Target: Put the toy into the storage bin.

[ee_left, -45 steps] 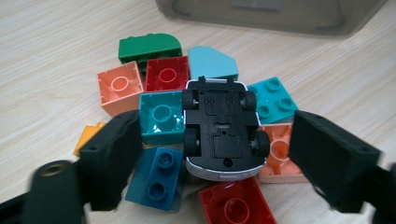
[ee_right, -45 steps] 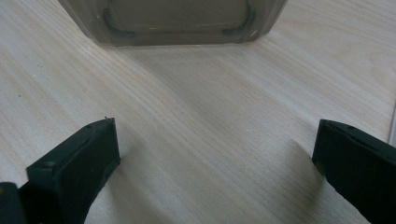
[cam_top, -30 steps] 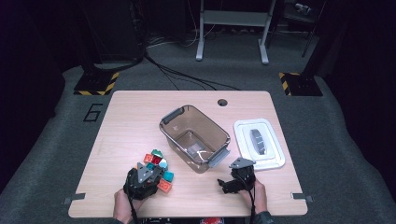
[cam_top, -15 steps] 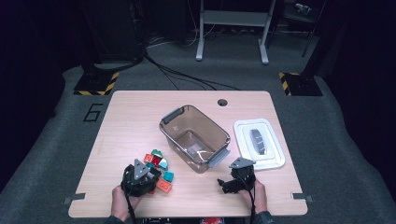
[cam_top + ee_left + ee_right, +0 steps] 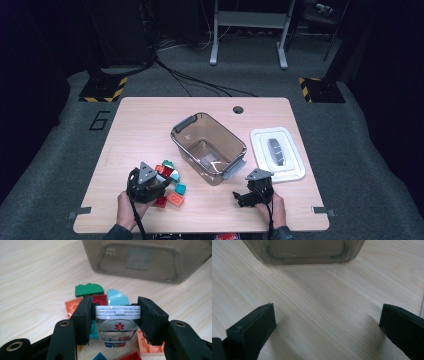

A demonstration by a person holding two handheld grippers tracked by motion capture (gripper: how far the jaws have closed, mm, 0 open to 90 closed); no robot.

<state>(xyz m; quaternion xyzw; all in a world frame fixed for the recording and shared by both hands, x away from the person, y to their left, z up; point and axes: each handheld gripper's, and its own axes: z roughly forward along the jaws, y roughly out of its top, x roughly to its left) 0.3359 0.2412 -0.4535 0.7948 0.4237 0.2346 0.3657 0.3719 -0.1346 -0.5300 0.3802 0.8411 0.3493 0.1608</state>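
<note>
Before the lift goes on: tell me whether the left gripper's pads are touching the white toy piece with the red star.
Touching. In the left gripper view, both black pads of the left gripper press flat against the sides of the white toy piece, no gap either side.

Grey carpet floor (image 5: 380, 150), metal stand (image 5: 248, 30) behind, dim room.

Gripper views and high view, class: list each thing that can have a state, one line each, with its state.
Left gripper: shut on the toy vehicle.
Right gripper: open, nothing between the jaws.
Bin: upright, lid off.
Lid: flat on the table, beside the bin.
</note>
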